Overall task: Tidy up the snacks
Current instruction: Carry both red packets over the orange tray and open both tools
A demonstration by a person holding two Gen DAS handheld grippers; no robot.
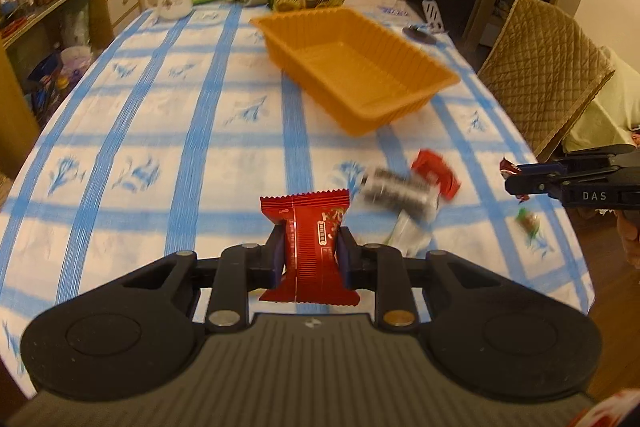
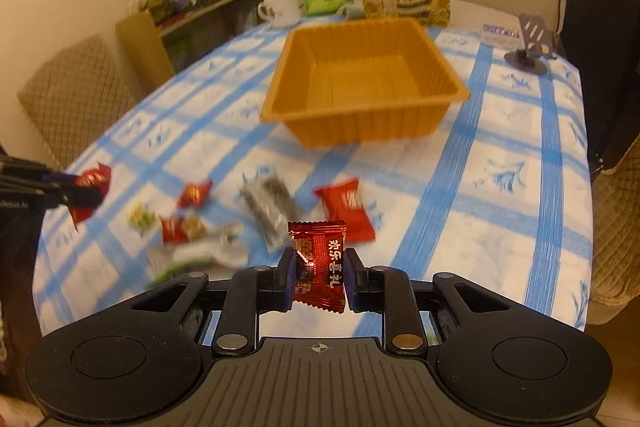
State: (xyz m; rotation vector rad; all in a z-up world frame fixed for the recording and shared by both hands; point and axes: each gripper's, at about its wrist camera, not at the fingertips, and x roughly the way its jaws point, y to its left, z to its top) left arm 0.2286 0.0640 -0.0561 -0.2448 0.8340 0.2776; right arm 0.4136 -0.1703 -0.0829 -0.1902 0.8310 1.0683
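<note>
Left wrist view: the left gripper (image 1: 311, 253) is squeezing a bright red crinkly snack packet w/ zigzag ends (image 1: 310, 247), held upright between both black jaws, up above the blue-and-white checked tablecloth (image 1: 160, 115). The orange ridged plastic tray (image 1: 356, 67) is sitting farther back on the table & has nothing in it. So the job is only starting, I think: no snacks are in the tray yet. A blurry silver-and-black snack pack (image 1: 396, 193) & a small red packet (image 1: 436, 173) are lying on the cloth between gripper & tray. A tiny green candy (image 1: 528, 221) is near the table edge. At the right the right gripper (image 1: 520, 181) is poking in, pinching something small & dark red.

Right wrist view: the right gripper (image 2: 318, 273) is clamping a dark red shiny candy wrapper w/ white letters (image 2: 320, 265), also upright. Tray (image 2: 360, 87) is empty here too, well apart from the candy. A red pillow-shaped packet (image 2: 348, 209), silver pack (image 2: 270, 205) & a few small blurry sweets (image 2: 182, 225) are waiting on the cloth. Left gripper (image 2: 76, 193) is showing at the left edge w/ its red packet (image 2: 94, 187). Lots left to do.
</note>
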